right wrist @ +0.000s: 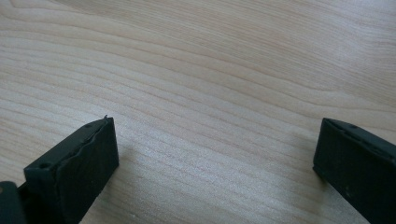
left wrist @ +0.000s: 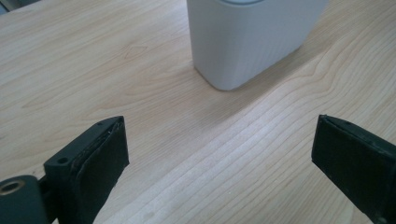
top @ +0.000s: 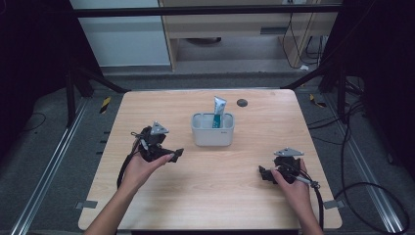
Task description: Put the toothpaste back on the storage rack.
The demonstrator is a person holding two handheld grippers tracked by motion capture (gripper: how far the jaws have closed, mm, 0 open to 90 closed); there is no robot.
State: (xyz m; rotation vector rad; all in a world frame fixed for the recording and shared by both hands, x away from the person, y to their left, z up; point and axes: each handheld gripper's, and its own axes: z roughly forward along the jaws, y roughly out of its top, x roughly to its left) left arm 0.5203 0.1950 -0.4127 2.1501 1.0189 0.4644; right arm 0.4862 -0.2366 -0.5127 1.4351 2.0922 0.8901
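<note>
From above: a white holder (top: 212, 130) stands mid-table (top: 254, 196) with a toothpaste tube (top: 219, 112) upright inside — grippers flank it (left (top: 172, 155), right (top: 264, 173)). Left gripper view: jaws spread, holder (left wrist: 252, 37) just ahead. Right gripper view: jaws spread over bare wood (right wrist: 210, 70).

No wording comes through legibly: the toothpaste tube (top: 219, 111) in the white holder (top: 212, 134) carries print too small to read.

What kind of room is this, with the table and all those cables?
Probably a lab or recording workspace, not a home. A person holds a left gripper and a right gripper over a bare wooden table, metal rails run along the floor, and loose cables lie about.
</note>
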